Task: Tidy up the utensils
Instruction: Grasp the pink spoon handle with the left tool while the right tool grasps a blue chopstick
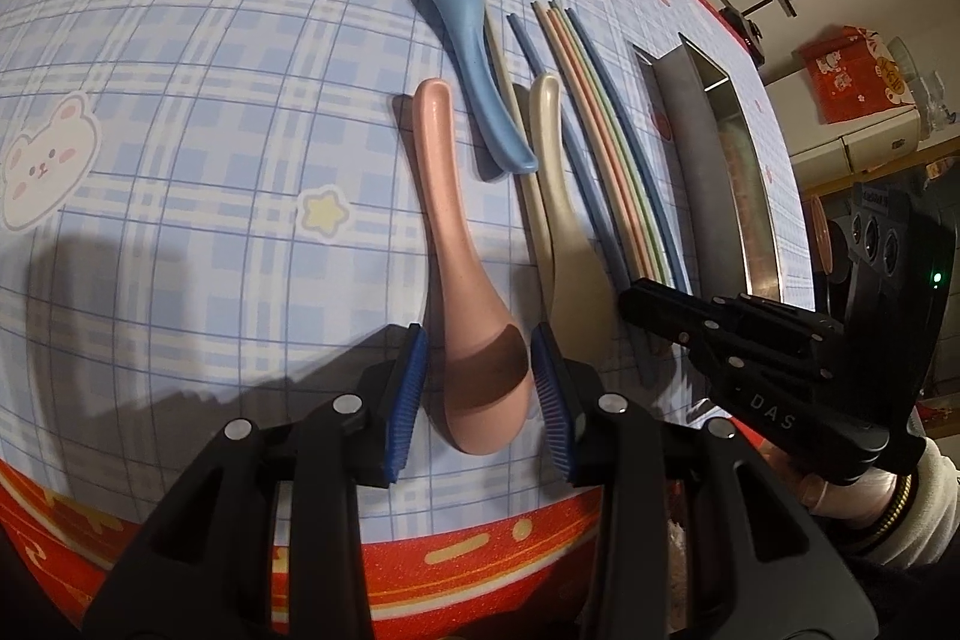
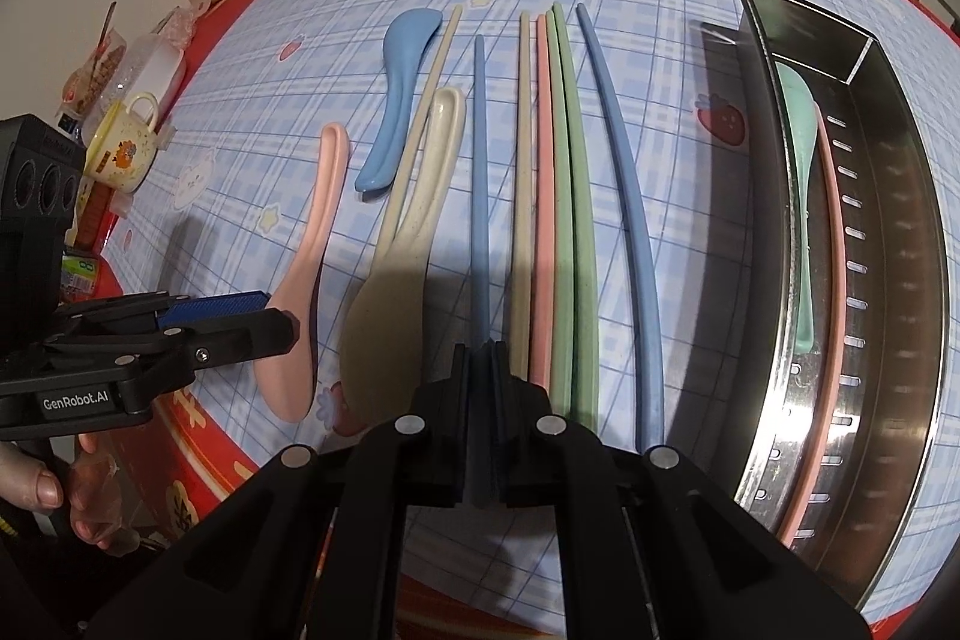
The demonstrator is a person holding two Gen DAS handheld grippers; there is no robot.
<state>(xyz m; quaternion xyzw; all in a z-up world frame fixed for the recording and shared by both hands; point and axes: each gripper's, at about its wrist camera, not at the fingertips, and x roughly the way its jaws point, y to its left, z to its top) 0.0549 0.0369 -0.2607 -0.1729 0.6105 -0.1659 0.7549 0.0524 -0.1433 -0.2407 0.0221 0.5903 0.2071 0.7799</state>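
- Left gripper (image 1: 480,394): jaws part open, one each side of the pink spoon's (image 1: 465,280) bowl, pads not pressing it; the spoon lies on the bench (image 1: 210,160)
- Right gripper (image 2: 480,424): jaws clamped on a blue chopstick (image 2: 479,172)
- Other chopsticks and spoons lie alongside
- Metal tray (image 2: 900,250) at right holds a green spoon (image 2: 801,148)

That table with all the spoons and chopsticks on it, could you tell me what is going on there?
A person is sorting utensils with a tool in each hand. The right tool is shut on a blue chopstick. The left tool straddles the pink spoon; whether its pads press on it is unclear. A mint spoon and a pink chopstick already lie in the metal tray.
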